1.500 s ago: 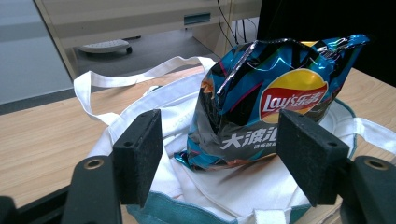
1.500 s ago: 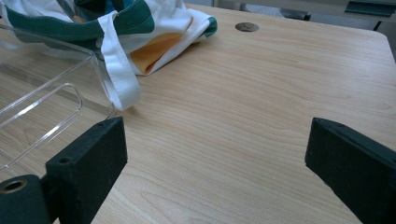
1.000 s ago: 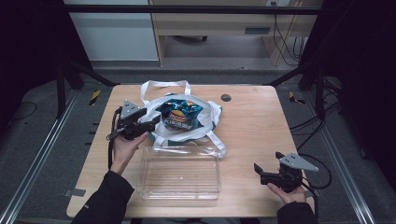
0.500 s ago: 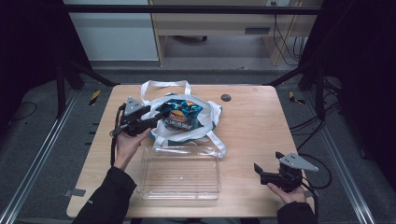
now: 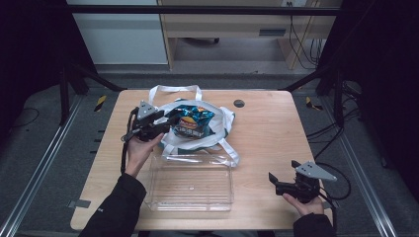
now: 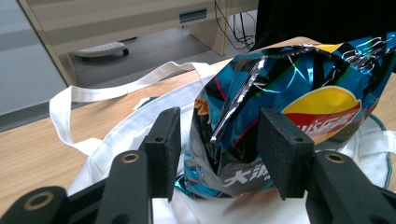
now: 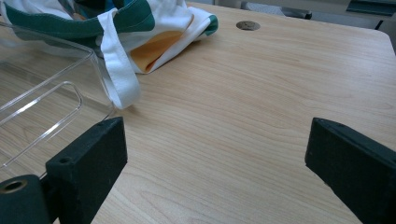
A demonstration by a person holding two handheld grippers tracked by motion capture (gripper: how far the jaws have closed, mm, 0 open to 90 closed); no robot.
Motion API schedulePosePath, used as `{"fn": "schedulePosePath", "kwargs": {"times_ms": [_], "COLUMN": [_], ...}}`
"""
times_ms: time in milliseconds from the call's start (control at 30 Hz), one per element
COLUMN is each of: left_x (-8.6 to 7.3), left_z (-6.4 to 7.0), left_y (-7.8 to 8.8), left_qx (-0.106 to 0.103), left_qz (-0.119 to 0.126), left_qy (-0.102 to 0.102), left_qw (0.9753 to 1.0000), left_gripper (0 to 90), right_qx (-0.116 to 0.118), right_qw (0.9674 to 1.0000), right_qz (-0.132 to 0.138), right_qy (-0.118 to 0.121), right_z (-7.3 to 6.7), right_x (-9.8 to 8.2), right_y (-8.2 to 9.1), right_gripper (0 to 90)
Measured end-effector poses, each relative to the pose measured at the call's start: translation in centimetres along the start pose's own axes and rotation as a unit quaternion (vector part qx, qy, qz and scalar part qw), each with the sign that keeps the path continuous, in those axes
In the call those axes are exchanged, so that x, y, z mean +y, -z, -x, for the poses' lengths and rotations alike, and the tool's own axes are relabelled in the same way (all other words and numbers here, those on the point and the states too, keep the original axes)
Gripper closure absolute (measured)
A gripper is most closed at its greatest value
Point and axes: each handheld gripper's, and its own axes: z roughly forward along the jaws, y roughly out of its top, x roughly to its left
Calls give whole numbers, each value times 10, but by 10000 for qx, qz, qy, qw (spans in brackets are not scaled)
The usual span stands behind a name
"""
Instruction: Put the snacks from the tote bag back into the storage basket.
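Note:
A blue foil chip bag [image 5: 190, 121] lies on a white tote bag [image 5: 220, 138] with green trim at the middle back of the wooden table. My left gripper [image 5: 170, 121] reaches in from the left, and its jaws have just been closing. In the left gripper view the chip bag's [image 6: 280, 102] crinkled end sits between the two pads of the left gripper [image 6: 217, 149]; a thin gap still shows at the left pad. My right gripper [image 5: 280, 170] rests near the front right corner, open, with bare wood between its jaws [image 7: 215, 163].
A clear plastic tray [image 5: 148, 190] stands at the front centre, its corner also in the right gripper view [image 7: 46, 93]. The tote bag's straps [image 5: 173, 89] trail toward the back edge. A round cable hole [image 5: 239, 103] sits behind the tote bag.
The left gripper has slid right toward the chip bag, and its jaws now straddle the bag's end more narrowly. The right gripper has not moved.

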Motion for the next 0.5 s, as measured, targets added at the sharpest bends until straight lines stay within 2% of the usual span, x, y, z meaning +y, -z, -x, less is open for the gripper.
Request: {"fn": "schedulePosePath", "kwargs": {"times_ms": [233, 500], "left_x": [-2, -1], "left_z": [-2, -2], "left_y": [-5, -9], "left_qx": [-29, -133], "left_qz": [-47, 22], "left_qy": [30, 70], "left_qw": [10000, 9999], "left_gripper": [555, 628], "right_qx": [3, 7], "right_qw": [10000, 10000], "right_qz": [-6, -12], "right_qy": [4, 9], "right_z": [0, 0], "right_x": [0, 0], "right_y": [0, -1], "right_gripper": [59, 59]}}
